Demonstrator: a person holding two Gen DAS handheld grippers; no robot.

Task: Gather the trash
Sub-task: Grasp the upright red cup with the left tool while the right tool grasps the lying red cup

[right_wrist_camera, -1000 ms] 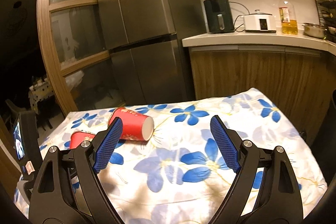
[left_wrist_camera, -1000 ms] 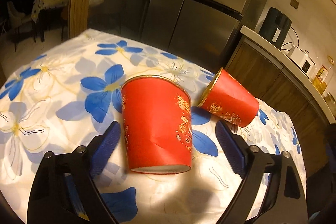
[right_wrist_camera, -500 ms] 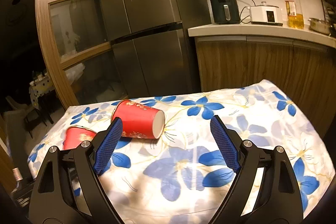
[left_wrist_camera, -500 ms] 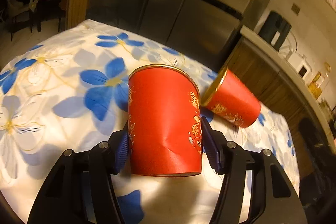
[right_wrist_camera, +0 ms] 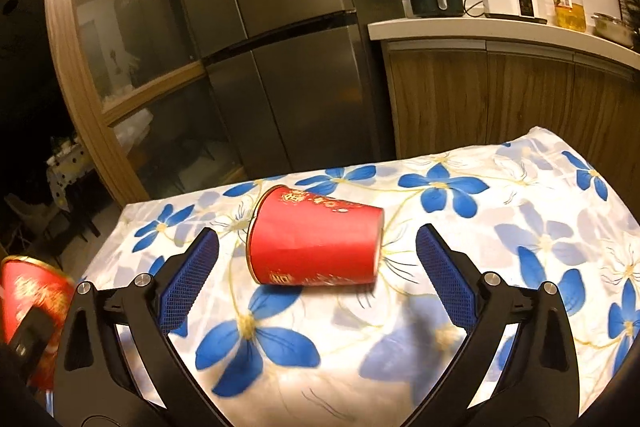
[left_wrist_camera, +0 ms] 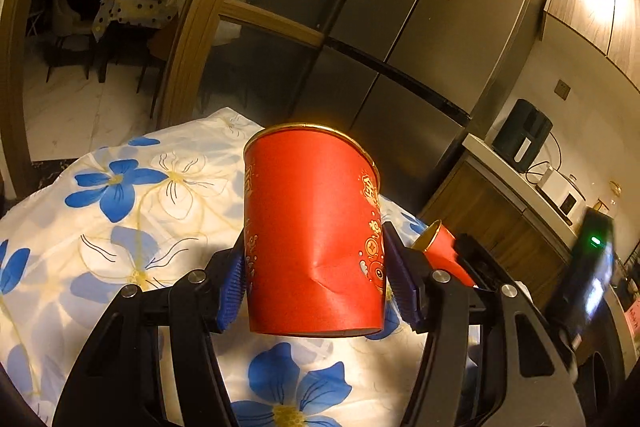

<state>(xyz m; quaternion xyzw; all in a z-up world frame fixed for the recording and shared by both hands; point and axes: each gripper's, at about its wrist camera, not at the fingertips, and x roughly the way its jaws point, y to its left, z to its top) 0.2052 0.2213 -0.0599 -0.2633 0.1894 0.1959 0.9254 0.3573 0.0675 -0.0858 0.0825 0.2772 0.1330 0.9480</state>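
My left gripper point(left_wrist_camera: 314, 279) is shut on a red paper cup point(left_wrist_camera: 312, 227) with gold print and holds it upright above the table, its blue pads pressing both sides; the wall is slightly dented. This cup shows blurred at the left edge of the right wrist view point(right_wrist_camera: 32, 303). A second red cup point(right_wrist_camera: 314, 243) lies on its side on the floral tablecloth point(right_wrist_camera: 500, 227), mouth to the left. My right gripper point(right_wrist_camera: 316, 275) is open, its fingers on either side of the lying cup and a little nearer than it. The lying cup peeks behind the left gripper's right finger point(left_wrist_camera: 440, 247).
A steel fridge point(right_wrist_camera: 280, 47) stands behind the table, a wooden glass partition point(right_wrist_camera: 112, 67) to its left. A counter point(right_wrist_camera: 500, 27) holds an air fryer, cooker and oil bottle. The table's far edge point(right_wrist_camera: 248, 183) and left edge drop to the floor.
My left gripper closed on the upright cup and lifted it off the table. My right gripper moved forward toward the lying cup, which now sits between its open fingers.
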